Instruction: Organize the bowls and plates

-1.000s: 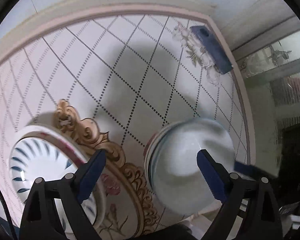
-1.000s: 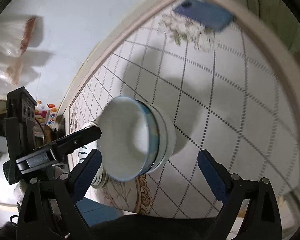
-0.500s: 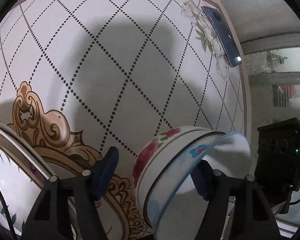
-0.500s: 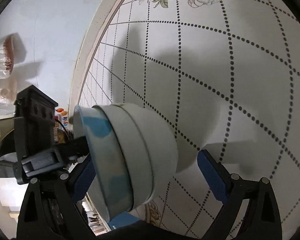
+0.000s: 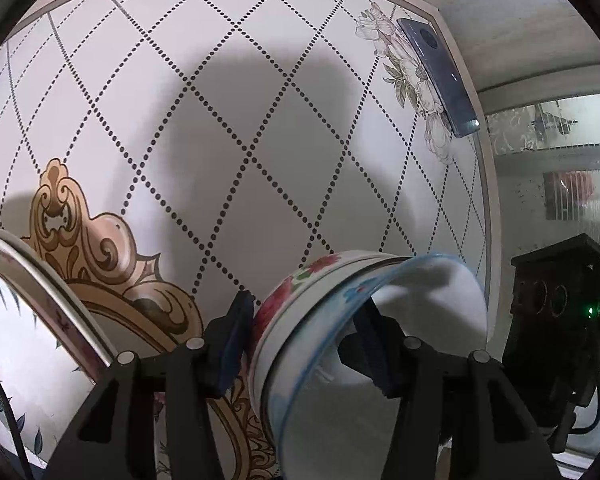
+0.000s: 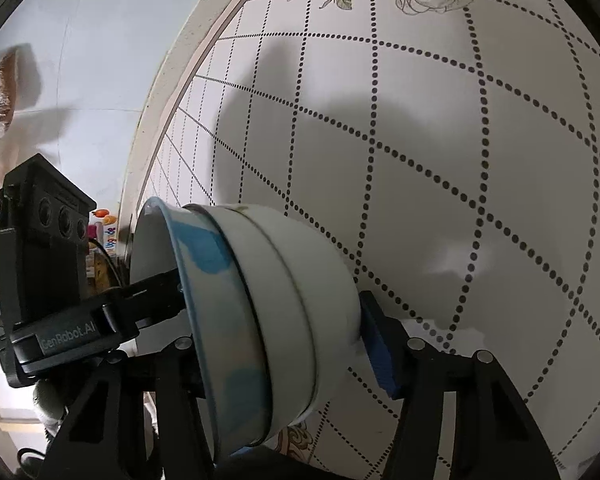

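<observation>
A stack of nested bowls (image 5: 300, 320), the outer one with red flowers and the inner one with blue marks, sits low in the left wrist view. My left gripper (image 5: 304, 344) is shut on the stack's wall, one finger outside and one inside. In the right wrist view the same stack (image 6: 276, 320) fills the lower middle, and my right gripper (image 6: 280, 344) is shut on its wall from the other side; only the right pad (image 6: 380, 352) shows. A stack of patterned plates (image 5: 28, 320) lies at the lower left of the left wrist view.
The table (image 5: 260, 120) has a dotted diamond pattern and gold ornament. A blue phone (image 5: 436, 76) lies near its far right edge by a flower print. The other gripper's body (image 5: 556, 340) shows at right, and in the right wrist view (image 6: 40, 280) at left.
Both grippers have closed from wide open onto the bowl stack. The cameras have come down closer to the bowls and table.
</observation>
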Demonstrator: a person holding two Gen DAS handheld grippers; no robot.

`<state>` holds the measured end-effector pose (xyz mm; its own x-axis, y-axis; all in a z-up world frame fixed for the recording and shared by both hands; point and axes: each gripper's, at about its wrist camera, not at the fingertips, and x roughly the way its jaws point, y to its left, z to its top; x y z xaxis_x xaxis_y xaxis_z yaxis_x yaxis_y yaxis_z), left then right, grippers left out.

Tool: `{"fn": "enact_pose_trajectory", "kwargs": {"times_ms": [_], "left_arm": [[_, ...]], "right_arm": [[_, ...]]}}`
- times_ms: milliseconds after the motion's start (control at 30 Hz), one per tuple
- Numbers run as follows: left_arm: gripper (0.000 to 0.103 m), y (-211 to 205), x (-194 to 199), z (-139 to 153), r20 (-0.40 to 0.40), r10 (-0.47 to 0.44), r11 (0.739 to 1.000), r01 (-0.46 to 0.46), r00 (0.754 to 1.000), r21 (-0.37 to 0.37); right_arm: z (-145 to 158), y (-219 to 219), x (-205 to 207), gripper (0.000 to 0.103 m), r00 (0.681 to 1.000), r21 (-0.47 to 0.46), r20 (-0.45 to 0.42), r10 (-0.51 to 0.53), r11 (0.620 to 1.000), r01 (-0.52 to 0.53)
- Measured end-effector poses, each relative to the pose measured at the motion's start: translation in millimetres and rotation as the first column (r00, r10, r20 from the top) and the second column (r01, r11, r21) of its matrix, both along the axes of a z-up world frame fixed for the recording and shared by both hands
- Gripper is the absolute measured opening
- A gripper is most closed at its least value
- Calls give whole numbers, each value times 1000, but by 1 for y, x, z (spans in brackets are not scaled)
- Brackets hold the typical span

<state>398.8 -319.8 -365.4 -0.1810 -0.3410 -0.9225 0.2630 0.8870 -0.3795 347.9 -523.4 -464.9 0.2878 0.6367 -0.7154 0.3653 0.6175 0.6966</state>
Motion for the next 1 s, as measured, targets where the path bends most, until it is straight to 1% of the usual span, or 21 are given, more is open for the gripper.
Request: {"fn": "enact_pose_trajectory", "kwargs": {"times_ms": [133, 300, 500, 700, 833, 1000], "left_arm": [[49, 6, 1, 5, -4, -1, 1000, 1, 1000, 6], [49, 20, 4, 18, -1, 21, 1000, -21, 1000, 10], [49, 39, 10, 34, 17, 49, 999, -49, 999, 7], [49, 74, 19, 52, 38, 114, 993, -115, 993, 4], [49, 101, 22, 61, 53, 166, 986, -167, 985, 11], [49, 147, 26, 65, 46, 251, 968, -252, 967, 15]], "right_arm": [[-1, 1, -2, 60, 1000, 25, -19, -17, 1000, 17], [7, 9, 1, 60, 1000, 42, -21, -12, 999, 13], [24, 24, 10, 60, 1000, 45, -16, 21, 999, -20], [47, 46, 24, 60, 997, 52, 2, 79, 996, -79], [60, 72, 38, 60, 990, 65, 5, 142, 988, -142], [69, 108, 52, 60, 973, 73, 12, 231, 970, -231]]}}
